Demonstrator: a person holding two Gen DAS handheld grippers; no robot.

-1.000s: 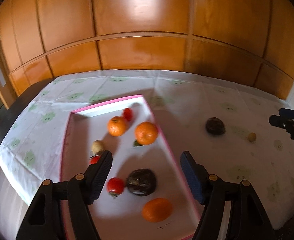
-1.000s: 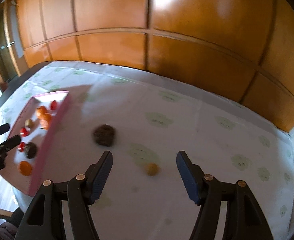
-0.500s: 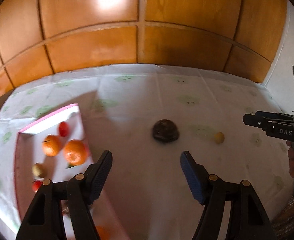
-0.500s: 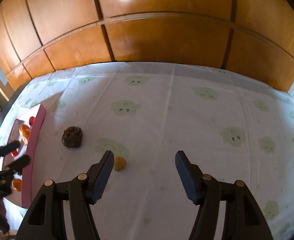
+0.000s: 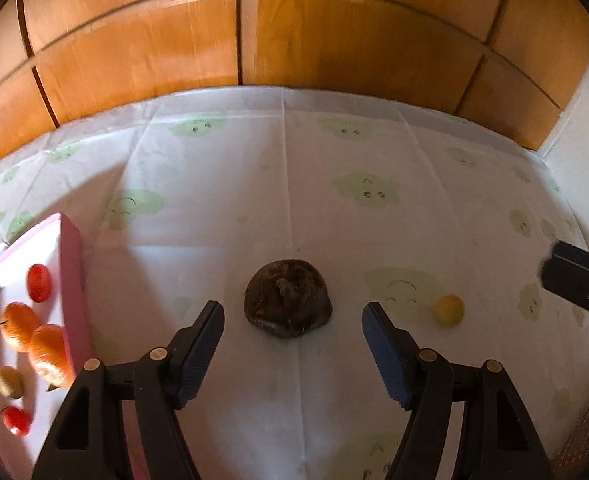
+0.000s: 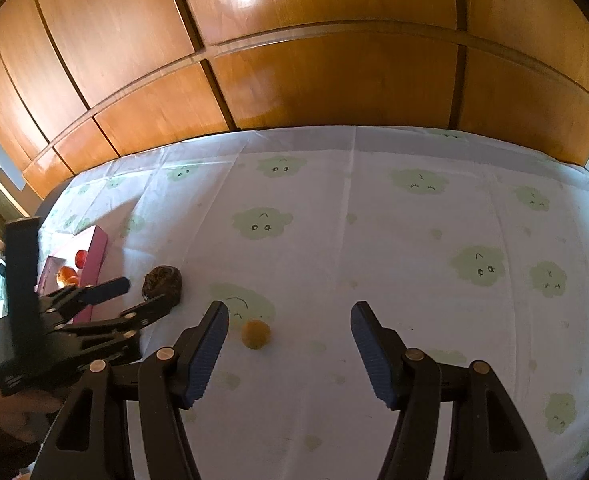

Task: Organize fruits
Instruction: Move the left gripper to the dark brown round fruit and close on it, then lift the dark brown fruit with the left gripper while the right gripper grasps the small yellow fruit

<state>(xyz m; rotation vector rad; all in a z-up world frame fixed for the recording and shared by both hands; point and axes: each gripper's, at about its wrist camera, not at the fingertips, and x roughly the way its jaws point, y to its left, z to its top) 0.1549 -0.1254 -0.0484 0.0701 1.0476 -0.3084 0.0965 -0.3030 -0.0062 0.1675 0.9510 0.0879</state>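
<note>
Table (image 5: pixel 294 200) cloth carrying pink tray (image 5: pixel 72 280) at its left edge, dark brown fruit (image 5: pixel 288 304) sitting dead ahead of left gripper (image 5: pixel 293 344) jaws, open and empty, small yellow fruit (image 6: pixel 256 333) lying just inside right gripper (image 6: pixel 290 350) left jaw, open and empty; tray contents partly cut off.

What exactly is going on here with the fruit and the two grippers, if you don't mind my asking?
A person with a gripper in each hand is sorting fruit into a pink tray, which already holds oranges and small red fruits. Two pieces remain on the tablecloth. The left gripper is open and lined up on the dark brown fruit, not touching it. The right gripper is open near the small yellow fruit, which sits just by its left finger.
</note>
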